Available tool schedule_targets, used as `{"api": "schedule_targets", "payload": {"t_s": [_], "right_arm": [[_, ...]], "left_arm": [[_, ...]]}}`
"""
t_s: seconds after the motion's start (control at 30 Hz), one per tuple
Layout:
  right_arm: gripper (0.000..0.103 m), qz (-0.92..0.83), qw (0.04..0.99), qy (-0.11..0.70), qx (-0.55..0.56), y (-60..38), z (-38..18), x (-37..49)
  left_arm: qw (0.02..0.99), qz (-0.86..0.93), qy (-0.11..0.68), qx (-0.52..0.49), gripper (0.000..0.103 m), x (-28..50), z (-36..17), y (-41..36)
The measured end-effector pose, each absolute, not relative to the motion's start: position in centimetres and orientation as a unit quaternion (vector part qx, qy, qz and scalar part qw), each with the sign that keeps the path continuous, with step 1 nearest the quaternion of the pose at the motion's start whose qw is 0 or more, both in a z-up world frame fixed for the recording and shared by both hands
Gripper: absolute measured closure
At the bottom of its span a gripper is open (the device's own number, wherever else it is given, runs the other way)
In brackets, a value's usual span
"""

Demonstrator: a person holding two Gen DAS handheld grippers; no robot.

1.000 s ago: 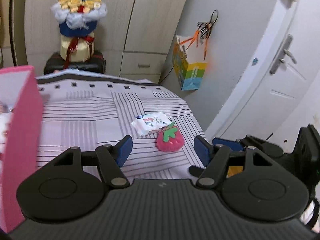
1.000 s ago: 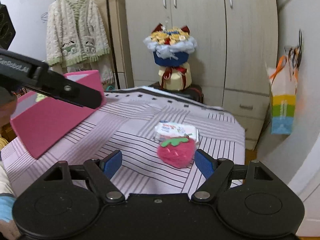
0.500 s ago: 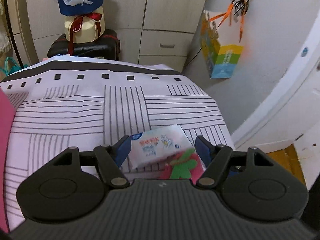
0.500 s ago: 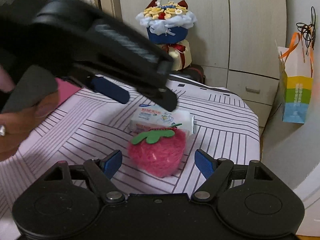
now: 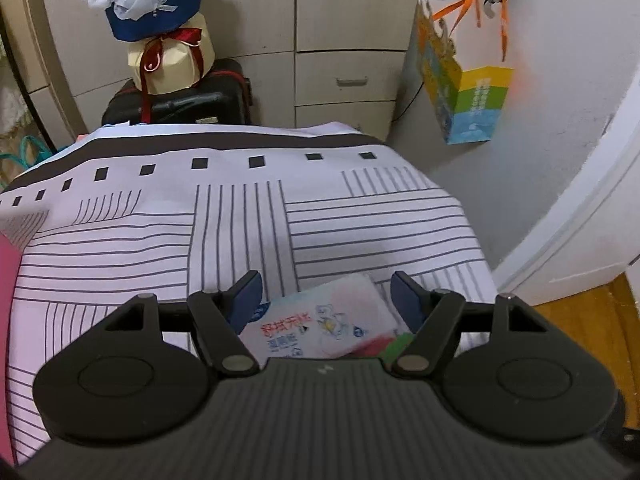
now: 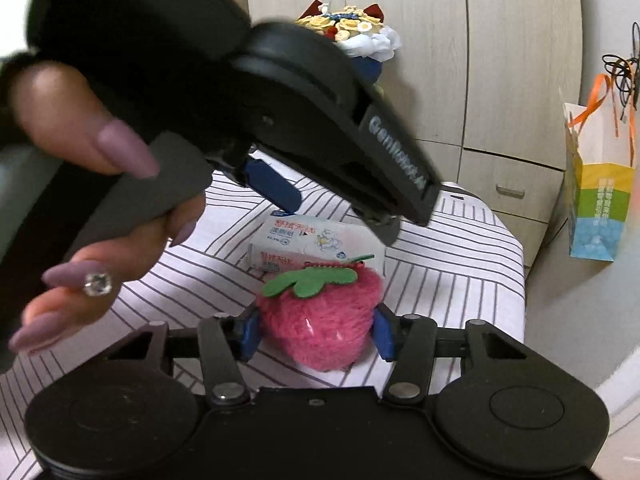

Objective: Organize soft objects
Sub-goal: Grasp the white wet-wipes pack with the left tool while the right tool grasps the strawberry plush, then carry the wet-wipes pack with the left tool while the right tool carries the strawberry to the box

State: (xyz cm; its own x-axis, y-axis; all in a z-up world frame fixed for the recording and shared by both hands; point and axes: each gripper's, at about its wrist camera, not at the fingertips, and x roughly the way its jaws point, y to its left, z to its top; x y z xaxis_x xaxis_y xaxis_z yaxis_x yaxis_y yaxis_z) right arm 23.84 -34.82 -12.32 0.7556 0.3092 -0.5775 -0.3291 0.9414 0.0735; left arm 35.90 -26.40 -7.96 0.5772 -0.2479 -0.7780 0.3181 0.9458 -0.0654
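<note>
A fuzzy pink plush strawberry (image 6: pixel 320 328) with a green felt leaf lies on the striped bed sheet (image 6: pixel 448 264). My right gripper (image 6: pixel 316 334) is closing around it, and its blue pads (image 6: pixel 249 334) touch both fuzzy sides. Just behind the strawberry lies a white wet-wipe pack (image 6: pixel 308 246). My left gripper (image 5: pixel 326 296) stands open over the pack (image 5: pixel 320 324), one finger at each end, with no pad pressing it. In the left wrist view only a red and green sliver of the strawberry (image 5: pixel 380 346) shows under the gripper body. A person's hand (image 6: pixel 100 216) holds the left gripper (image 6: pixel 340 220).
A pink box (image 5: pixel 7 280) stands at the sheet's left edge. Beyond the bed's far end a bouquet (image 5: pixel 152 20) sits on a black case (image 5: pixel 180 100) before wardrobe drawers. A colourful paper bag (image 5: pixel 464 80) hangs on the right wall. The bed's edge drops off close to the right.
The left gripper swung in from the left and came down over the wipe pack. The right gripper sank toward the strawberry and its jaws narrowed onto it.
</note>
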Motion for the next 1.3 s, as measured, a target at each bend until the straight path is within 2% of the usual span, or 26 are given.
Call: {"api": "schedule_targets", "payload": {"t_s": [0.1, 0.2, 0.53, 0.67, 0.73, 0.97, 1.3], "right_arm": [[0.045, 0.157, 0.938, 0.309, -0.012, -35.1, -12.2, 22.9], [0.045, 0.135, 0.942, 0.309, -0.005, -35.7, -12.1, 21.9], [0.044, 0.113, 0.945, 0.307, 0.0, -35.6, -11.9, 21.0], [0.044, 0.106, 0.946, 0.308, 0.007, -35.6, -11.8, 21.0], [0.044, 0.105, 0.945, 0.308, 0.012, -35.9, -11.8, 20.8], [0.044, 0.092, 0.947, 0.306, 0.021, -35.8, -11.6, 20.5], [0.044, 0.075, 0.947, 0.31, 0.032, -34.9, -11.1, 19.0]], "left_arm": [[0.889, -0.145, 0.432, 0.038, 0.033, 36.1, -8.5, -26.2], [0.89, -0.134, 0.435, 0.02, 0.024, 36.3, -9.2, -26.0], [0.899, -0.127, 0.419, 0.028, 0.01, 35.2, -10.3, -26.7], [0.903, -0.127, 0.41, 0.026, 0.01, 34.7, -10.3, -26.4], [0.903, -0.131, 0.409, 0.027, 0.019, 34.5, -10.1, -26.1], [0.902, -0.147, 0.404, 0.026, 0.025, 33.3, -9.8, -24.9], [0.903, -0.171, 0.393, -0.028, 0.028, 30.0, -9.1, -19.9]]}}
